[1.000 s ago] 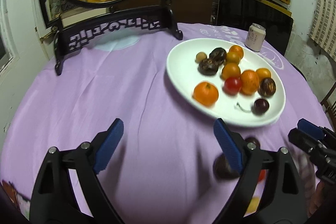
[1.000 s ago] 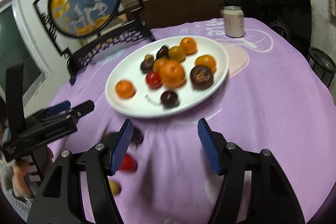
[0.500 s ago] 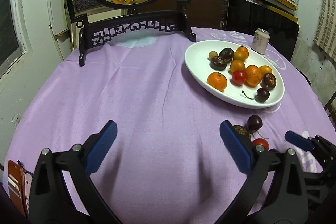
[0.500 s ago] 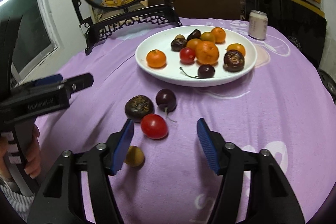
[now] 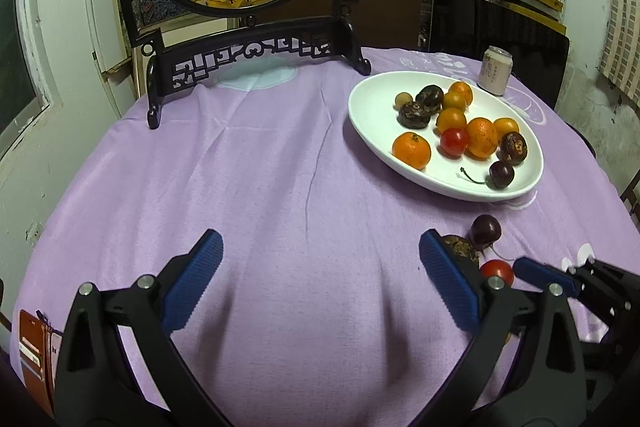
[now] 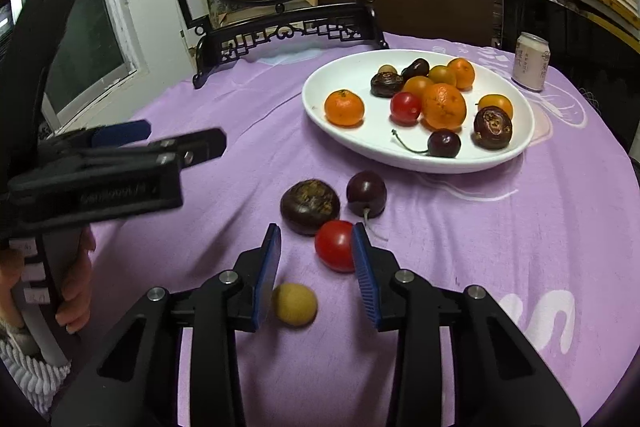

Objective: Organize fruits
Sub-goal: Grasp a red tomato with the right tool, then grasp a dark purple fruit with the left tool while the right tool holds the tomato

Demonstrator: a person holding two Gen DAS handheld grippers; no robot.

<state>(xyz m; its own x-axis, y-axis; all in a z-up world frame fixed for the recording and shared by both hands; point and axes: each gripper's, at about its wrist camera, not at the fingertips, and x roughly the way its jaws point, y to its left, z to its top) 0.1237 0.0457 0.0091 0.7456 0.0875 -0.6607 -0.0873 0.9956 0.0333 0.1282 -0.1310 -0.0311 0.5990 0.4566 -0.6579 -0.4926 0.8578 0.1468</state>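
Most of the fruit is already home: the white plate (image 6: 320,115) sits at about one o'clock in the right wrist view, loaded with oranges, a red tomato, dark wrinkled fruits and a stemmed cherry. Four stragglers are left on the purple tablecloth (image 6: 540,227), just short of the plate's near rim: a dark wrinkled fruit (image 6: 310,207), a dark plum (image 6: 366,193) touching it, a red cherry tomato (image 6: 335,245) and a small yellow fruit (image 6: 295,303). So by my reckoning it's well past halfway, four pieces to go. The right gripper (image 6: 316,251) is low over the cloth with its jaws partly closed and apart, the right pad touching or just beside the tomato's flank, the left pad clear of it and beside the yellow fruit; nothing is clamped yet. The left gripper (image 5: 320,267) hangs at six o'clock in its own view, jaws spread wide over bare cloth, holding nothing, with the loose fruits off at four o'clock. Compared with half a second ago, the right jaws have narrowed noticeably and pushed forward so the tomato now sits between the tips, where before it lay ahead of a wider opening. The left gripper has barely shifted. Looks like the tomato is the next pick.
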